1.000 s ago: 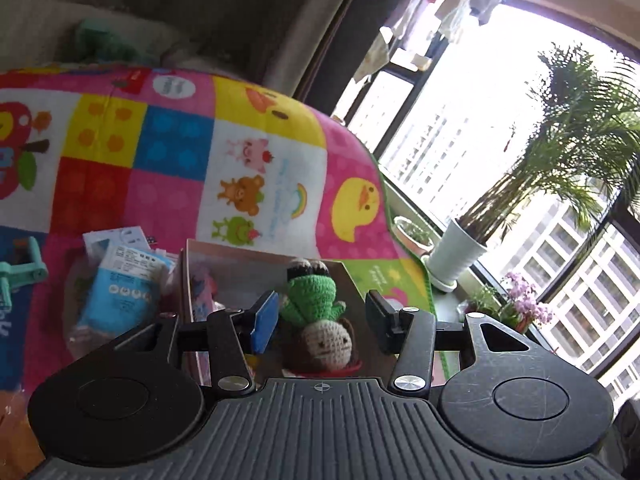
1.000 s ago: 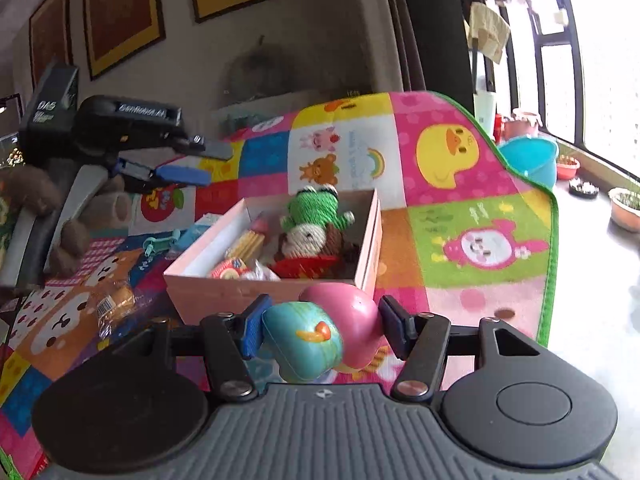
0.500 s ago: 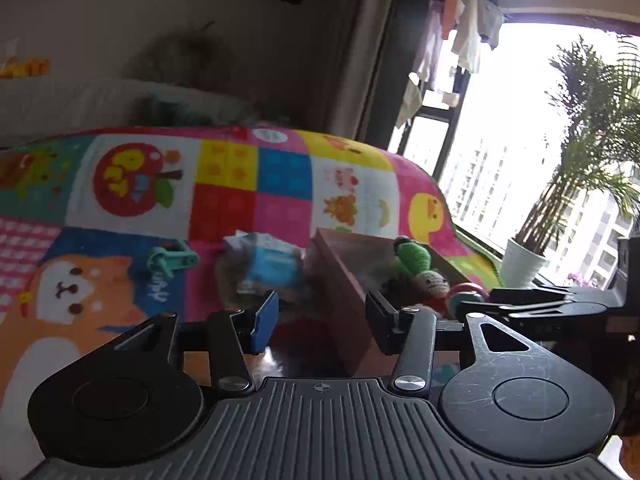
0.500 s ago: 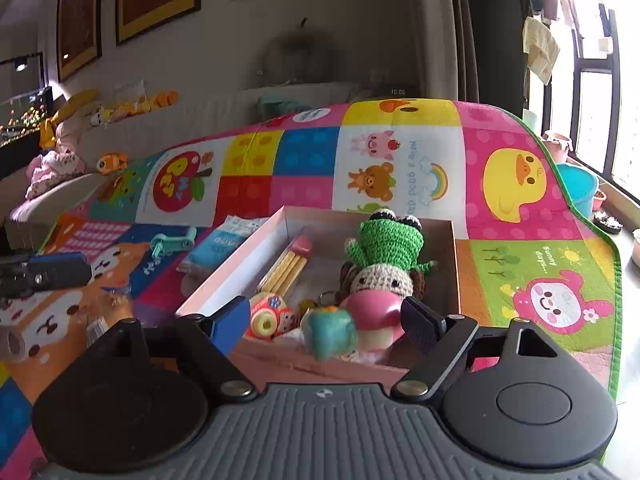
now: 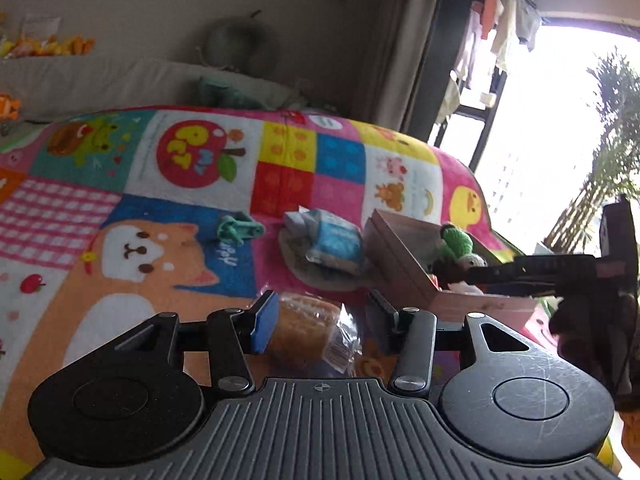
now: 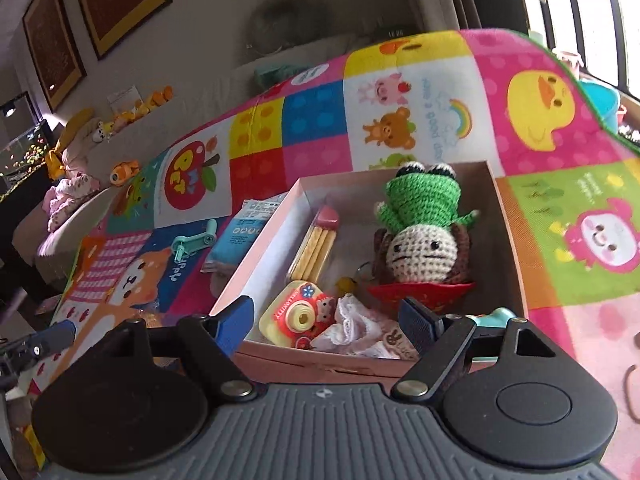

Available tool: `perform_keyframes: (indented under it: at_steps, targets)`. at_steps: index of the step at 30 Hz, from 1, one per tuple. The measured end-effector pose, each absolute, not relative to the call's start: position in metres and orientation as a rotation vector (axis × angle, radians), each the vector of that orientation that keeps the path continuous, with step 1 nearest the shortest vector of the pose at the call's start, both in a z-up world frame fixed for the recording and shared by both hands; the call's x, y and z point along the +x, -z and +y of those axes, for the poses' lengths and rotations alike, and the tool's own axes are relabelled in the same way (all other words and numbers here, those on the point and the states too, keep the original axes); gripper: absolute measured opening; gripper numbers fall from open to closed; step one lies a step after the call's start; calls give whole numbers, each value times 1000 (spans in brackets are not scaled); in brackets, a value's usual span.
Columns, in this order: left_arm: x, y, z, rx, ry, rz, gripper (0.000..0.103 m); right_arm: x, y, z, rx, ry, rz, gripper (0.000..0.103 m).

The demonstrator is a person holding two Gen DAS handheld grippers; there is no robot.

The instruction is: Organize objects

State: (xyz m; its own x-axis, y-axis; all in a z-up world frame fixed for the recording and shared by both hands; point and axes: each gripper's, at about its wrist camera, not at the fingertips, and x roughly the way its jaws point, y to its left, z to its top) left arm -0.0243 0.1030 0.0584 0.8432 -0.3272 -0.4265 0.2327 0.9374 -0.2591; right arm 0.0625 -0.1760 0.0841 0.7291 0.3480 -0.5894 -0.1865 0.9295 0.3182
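A pink cardboard box on the colourful play mat holds a crocheted frog-hat doll, a pack of yellow sticks, a toy camera and a white cloth. My right gripper is open and empty over the box's near edge. A teal and pink toy peeks out behind its right finger. My left gripper is open around a wrapped brown cake on the mat, jaws apart from it. The box also shows in the left wrist view.
A blue tissue packet and a small teal toy lie on the mat left of the box. The right gripper's body reaches over the box. A sofa with plush toys stands behind; windows are at the right.
My right gripper opened and let the teal and pink toy go into the box. My left gripper swung left away from the box and came down around the wrapped cake.
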Motion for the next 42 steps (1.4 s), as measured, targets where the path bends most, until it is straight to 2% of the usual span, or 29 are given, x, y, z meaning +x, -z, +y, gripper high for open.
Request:
perform_keyframes:
  at_steps: [4,9,12,19,20,21,27,36,42]
  targets:
    - [-24,-52,97,-160,285,557,52,62,-79,-167,243,-291,688,81]
    - [-3,-38,113,-465,307,676,52,34,-91,-154,124,-298,608,81]
    - [24,-36,112,-519,258,704,52,19,-93,-150,69,-294,583,81]
    - [85,-35,79,-259,108,738,53,-21,-79,-145,-51,-259,548,87]
    - [90,-33,74,-222,101,739,56,-25,-76,-145,-60,-263,551,87]
    - [93,-31,69,-190,98,736,59,-29,-74,-145,-66,-265,554,87]
    - [74,-28,47,9,150,701,59,-39,-70,-156,-45,-257,562,94]
    - [31,-25,72,8,274,666,59,-21,-98,-116,-108,-352,529,94]
    - [7,-20,90,-8,320,612,58,58,-141,-67,-58,-443,643,94]
